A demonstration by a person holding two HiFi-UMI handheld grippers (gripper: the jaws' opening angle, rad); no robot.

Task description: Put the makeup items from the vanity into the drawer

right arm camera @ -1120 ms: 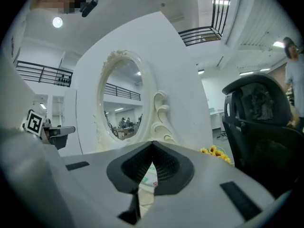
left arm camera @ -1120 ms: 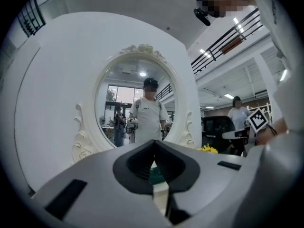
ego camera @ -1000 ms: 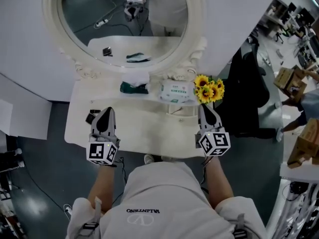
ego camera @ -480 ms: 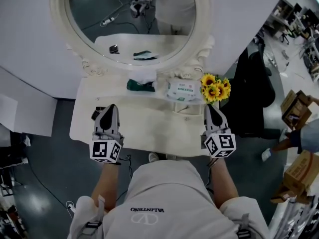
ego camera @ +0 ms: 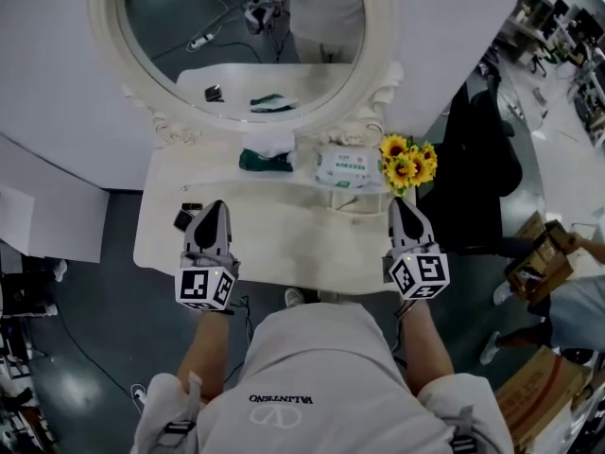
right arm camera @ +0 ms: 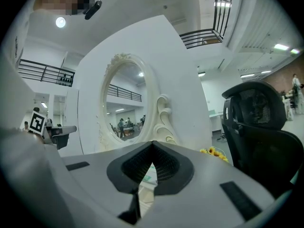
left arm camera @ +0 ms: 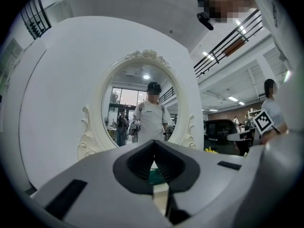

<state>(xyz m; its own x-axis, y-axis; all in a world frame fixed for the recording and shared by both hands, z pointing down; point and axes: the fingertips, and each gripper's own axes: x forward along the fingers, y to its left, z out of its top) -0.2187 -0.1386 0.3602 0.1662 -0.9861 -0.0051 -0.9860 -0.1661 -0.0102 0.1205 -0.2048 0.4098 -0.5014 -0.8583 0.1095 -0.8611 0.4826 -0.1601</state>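
Makeup item [ego camera: 184,219], small, black, centre left on vanity [ego camera: 284,249], just left of left gripper [ego camera: 216,208], clenched, empty. Green pouch [ego camera: 265,162] upper centre. Right gripper [ego camera: 398,203] centre right, clenched, empty, below wipes pack [ego camera: 342,168].

This looks like a big open office or lab hall with a staged bedroom corner. A white vanity desk [ego camera: 284,244] and oval mirror [ego camera: 227,26] stand against a bare panel [ego camera: 47,55]. Around them are a black office chair [ego camera: 484,149], cardboard boxes [ego camera: 537,265] and balcony railings [right arm camera: 202,36].

Bright even overhead light; strong fisheye distortion, dark corners.
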